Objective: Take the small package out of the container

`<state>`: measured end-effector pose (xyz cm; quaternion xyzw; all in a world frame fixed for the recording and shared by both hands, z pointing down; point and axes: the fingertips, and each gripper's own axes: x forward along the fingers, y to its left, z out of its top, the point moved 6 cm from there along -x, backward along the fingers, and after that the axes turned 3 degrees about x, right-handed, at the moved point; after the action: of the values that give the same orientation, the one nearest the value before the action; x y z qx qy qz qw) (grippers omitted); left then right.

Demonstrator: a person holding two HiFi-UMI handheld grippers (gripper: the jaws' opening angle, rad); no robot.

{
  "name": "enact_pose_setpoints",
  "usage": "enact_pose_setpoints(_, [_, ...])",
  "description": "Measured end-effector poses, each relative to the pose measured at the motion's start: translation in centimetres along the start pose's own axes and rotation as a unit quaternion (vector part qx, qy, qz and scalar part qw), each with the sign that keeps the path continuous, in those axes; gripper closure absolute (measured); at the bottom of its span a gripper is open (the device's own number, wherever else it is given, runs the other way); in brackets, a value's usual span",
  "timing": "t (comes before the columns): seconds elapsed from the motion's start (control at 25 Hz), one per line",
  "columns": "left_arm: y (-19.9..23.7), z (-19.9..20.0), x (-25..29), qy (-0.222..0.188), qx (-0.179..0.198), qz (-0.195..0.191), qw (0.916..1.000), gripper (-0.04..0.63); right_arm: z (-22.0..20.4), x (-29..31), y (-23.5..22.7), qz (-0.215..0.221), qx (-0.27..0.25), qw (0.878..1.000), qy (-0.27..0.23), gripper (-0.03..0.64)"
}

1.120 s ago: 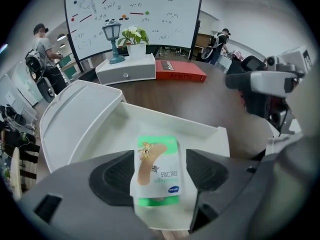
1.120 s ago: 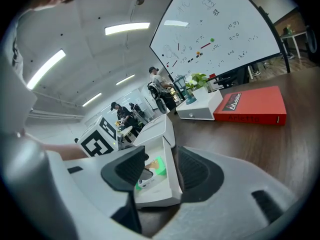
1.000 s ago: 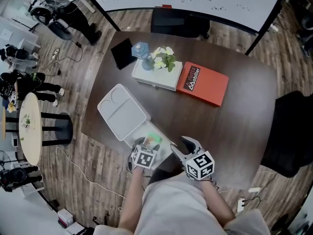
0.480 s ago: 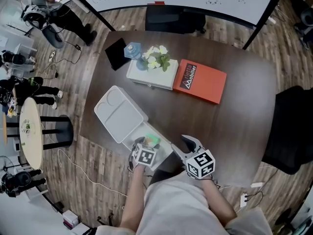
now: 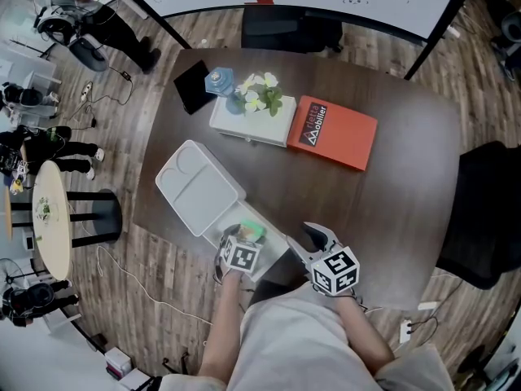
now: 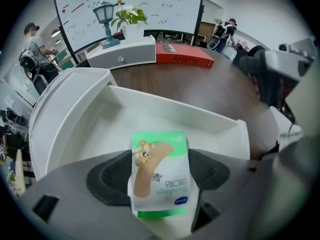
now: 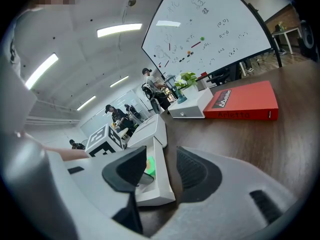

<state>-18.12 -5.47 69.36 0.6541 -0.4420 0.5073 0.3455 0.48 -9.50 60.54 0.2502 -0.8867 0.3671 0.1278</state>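
Note:
A small green-and-white bandage package (image 6: 159,171) lies flat in the open white container (image 6: 170,109), also seen as a green patch (image 5: 252,231) from the head. My left gripper (image 6: 160,178) points steeply down into the container. Its jaws have just been opening and stand wide, one pad on each side of the package. My right gripper (image 7: 162,171) sits at the container's near right corner (image 7: 159,186). Its jaws have just been closing. They straddle the container's wall without pressing on it. From the head, the left gripper (image 5: 242,243) and the right gripper (image 5: 299,239) flank the container (image 5: 273,247).
The container's lid (image 5: 199,187) lies open to the far left. Farther back on the dark table are a red book (image 5: 335,133), a white drawer box (image 5: 252,125) with flowers and a small lamp, and a black pad (image 5: 194,88). A black chair (image 5: 480,218) stands to the right.
The left gripper has sunk slightly into the container over the package. The right gripper has stayed at the container's corner.

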Motion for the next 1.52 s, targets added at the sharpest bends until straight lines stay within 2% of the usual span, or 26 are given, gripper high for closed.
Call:
enact_pose_setpoints(0.4, [0.3, -0.4, 0.0, 0.001, 0.001, 0.014, 0.9999, 0.265, 0.1, -0.5, 0.3, -0.005, -0.001, 1.0, -0.005, 0.434])
enact_pose_setpoints(0.96, [0.0, -0.1, -0.7, -0.004, 0.024, 0.006, 0.9997, 0.265, 0.4, -1.3, 0.3, -0.019, -0.004, 1.0, -0.016, 0.445])
enact_pose_setpoints(1.52, [0.5, 0.7, -4.2, -0.062, 0.01, 0.011, 0.9979, 0.265, -0.1, -1.4, 0.9, -0.017, -0.009, 1.0, -0.009, 0.452])
